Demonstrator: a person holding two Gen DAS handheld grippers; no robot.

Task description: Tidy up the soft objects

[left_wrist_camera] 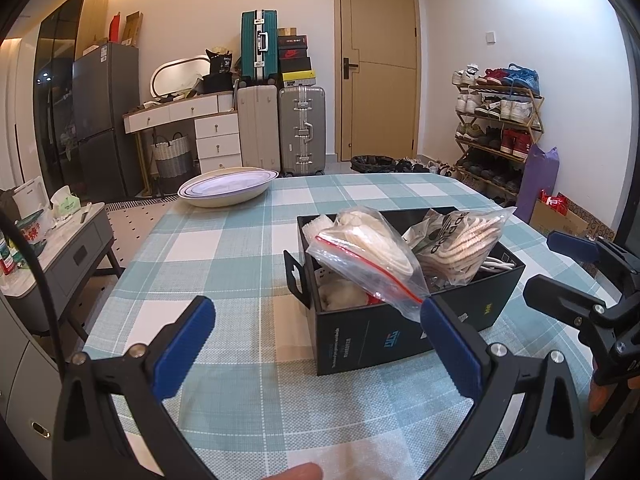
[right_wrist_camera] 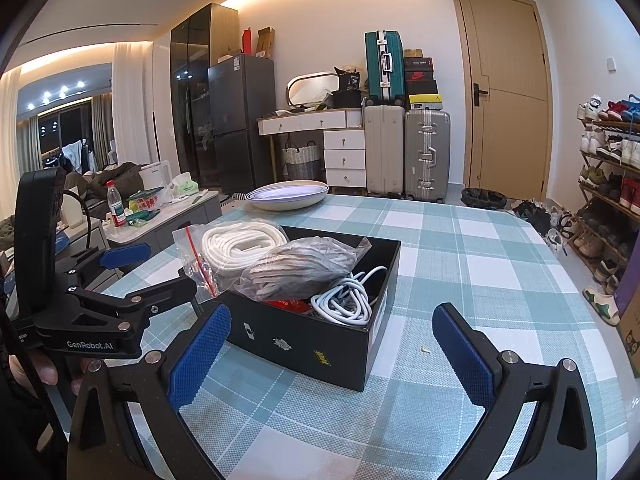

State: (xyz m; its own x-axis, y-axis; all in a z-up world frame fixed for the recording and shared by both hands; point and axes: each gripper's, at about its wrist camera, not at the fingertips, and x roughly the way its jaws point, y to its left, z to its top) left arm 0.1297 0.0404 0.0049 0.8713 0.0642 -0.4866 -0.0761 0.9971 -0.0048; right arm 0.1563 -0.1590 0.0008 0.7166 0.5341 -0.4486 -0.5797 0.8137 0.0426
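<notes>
A black box (left_wrist_camera: 360,332) (right_wrist_camera: 312,340) stands on the checked tablecloth. It holds a zip bag of white rope (left_wrist_camera: 372,248) (right_wrist_camera: 236,244), a second clear bag of beige cord (left_wrist_camera: 460,240) (right_wrist_camera: 300,264), and a loose white cable (right_wrist_camera: 344,300). My left gripper (left_wrist_camera: 316,344) is open and empty just before the box's near left corner; it shows in the right wrist view (right_wrist_camera: 152,268). My right gripper (right_wrist_camera: 332,344) is open and empty before the box; it shows in the left wrist view (left_wrist_camera: 556,264) at the box's right.
A white oval dish (left_wrist_camera: 228,190) (right_wrist_camera: 288,194) sits at the table's far edge. A grey side table (left_wrist_camera: 60,248) with bottles stands left. Suitcases (left_wrist_camera: 300,128), a door and a shoe rack (left_wrist_camera: 496,128) line the back wall.
</notes>
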